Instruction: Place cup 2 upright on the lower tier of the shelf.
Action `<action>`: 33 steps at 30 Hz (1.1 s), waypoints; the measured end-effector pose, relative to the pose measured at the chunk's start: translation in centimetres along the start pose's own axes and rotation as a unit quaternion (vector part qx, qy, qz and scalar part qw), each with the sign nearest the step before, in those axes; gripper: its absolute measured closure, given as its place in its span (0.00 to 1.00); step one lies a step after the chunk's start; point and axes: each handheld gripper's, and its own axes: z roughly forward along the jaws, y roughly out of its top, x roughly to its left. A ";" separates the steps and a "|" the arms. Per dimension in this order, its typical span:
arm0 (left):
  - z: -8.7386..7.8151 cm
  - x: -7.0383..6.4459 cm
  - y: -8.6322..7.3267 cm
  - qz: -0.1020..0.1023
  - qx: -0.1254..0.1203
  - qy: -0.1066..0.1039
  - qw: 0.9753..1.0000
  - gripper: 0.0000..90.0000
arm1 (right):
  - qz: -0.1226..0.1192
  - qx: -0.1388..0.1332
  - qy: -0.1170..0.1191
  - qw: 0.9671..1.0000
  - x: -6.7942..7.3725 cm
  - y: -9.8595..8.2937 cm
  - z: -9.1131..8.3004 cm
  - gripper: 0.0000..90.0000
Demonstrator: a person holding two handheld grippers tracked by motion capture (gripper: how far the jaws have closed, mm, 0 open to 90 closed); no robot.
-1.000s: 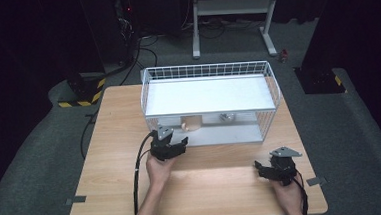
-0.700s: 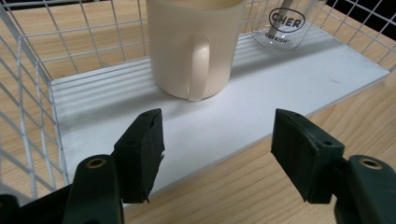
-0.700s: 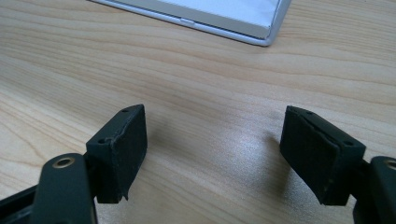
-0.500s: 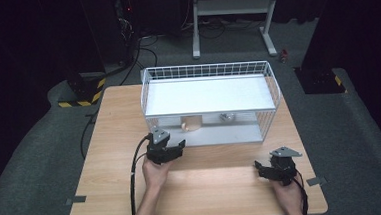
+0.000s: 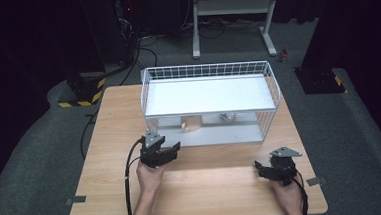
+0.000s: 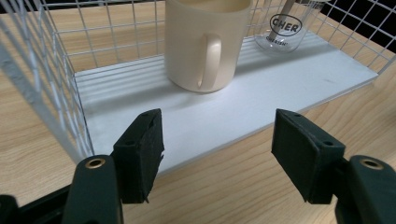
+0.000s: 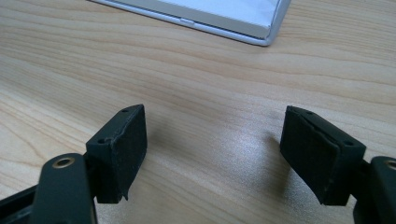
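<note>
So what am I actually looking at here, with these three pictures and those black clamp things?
A person sits at a wooden table and holds a hand-operated grasping tool in each hand; no robot arm is involved. The high view looks down from above: the left tool is near a white wire rack, and the right tool rests low over the bare wood. The other two pictures come from small cameras riding on the tools, looking out between their black jaws. In the left gripper view, the open jaws face a cream mug standing on the rack's white lower shelf, handle toward the camera, with a clear glass behind it. In the right gripper view, the jaws are also open, over the table. Neither tool holds anything.
</note>
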 end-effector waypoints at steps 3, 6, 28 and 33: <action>-0.4 0.2 -0.2 -0.001 -0.005 0.000 1.000 0.38 | -0.002 -0.001 0.000 1.000 0.0 0.0 0.0 0.26; -0.7 0.4 -0.3 -0.003 -0.004 0.001 1.000 0.38 | 0.000 0.000 0.000 1.000 0.0 0.0 0.0 0.26; -2.4 1.0 -1.1 -0.008 -0.009 0.005 1.000 0.37 | 0.000 0.000 0.000 1.000 0.0 0.0 0.0 0.26; -2.9 1.3 -1.4 -0.014 -0.011 0.006 1.000 0.37 | 0.000 0.000 0.000 1.000 0.0 0.0 0.0 0.26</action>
